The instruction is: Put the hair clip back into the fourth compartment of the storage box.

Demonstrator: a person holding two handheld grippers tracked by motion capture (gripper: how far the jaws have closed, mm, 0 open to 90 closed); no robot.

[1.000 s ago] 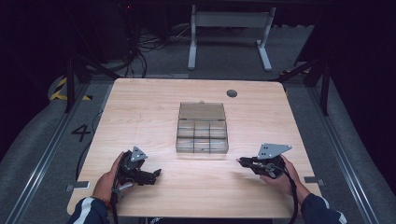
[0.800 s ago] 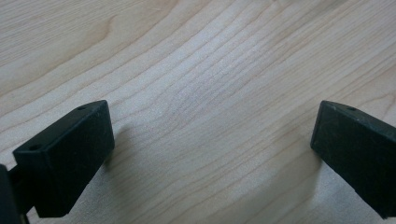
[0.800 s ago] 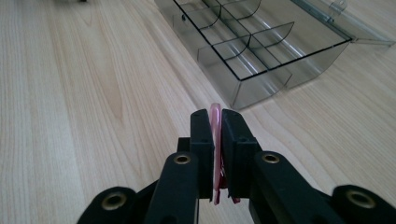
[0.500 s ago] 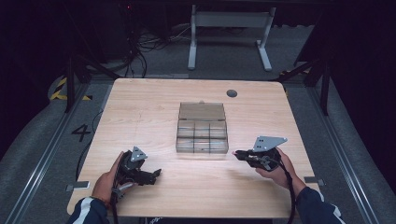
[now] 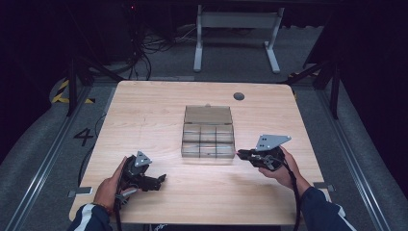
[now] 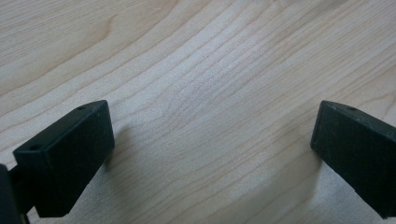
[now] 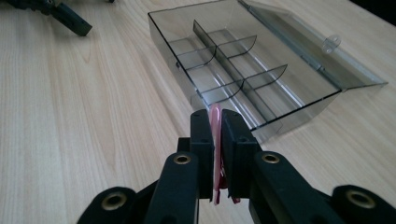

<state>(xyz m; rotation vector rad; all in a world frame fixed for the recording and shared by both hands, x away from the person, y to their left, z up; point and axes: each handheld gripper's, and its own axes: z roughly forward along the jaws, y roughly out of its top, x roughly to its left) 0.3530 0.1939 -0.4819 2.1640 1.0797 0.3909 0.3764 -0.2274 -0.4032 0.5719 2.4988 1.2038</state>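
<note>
Smoky clear plastic makes up the divided organiser box (image 5: 208, 138) at the middle of the pale wood worktop (image 5: 144, 110), its lid (image 7: 308, 46) hinged fully back and lying flat behind it so that every compartment is open from above; all of them look empty. The right tool (image 7: 216, 122) is clenched on a thin pink piece (image 7: 215, 126), flat and held on edge between the jaws, too narrow in the right gripper view to name more closely. It hangs just off the box's near right corner, pointed along the rows of dividers, which reads as lining the piece up for a drop into one of the nearer cells; gripping it edge-on leaves it free to slide down past a divider. In the high view the right tool (image 5: 246, 155) sits just beside the box wall, apart from it. The left tool (image 5: 156, 180) rests low near the worktop's front edge, well apart from the box, its jaws spread wide over bare wood in the left gripper view and holding nothing, seemingly parked until needed. Against the frame a second ago, the right tool has come in from farther right toward the box's corner, while the left tool and the box have not shifted
</note>
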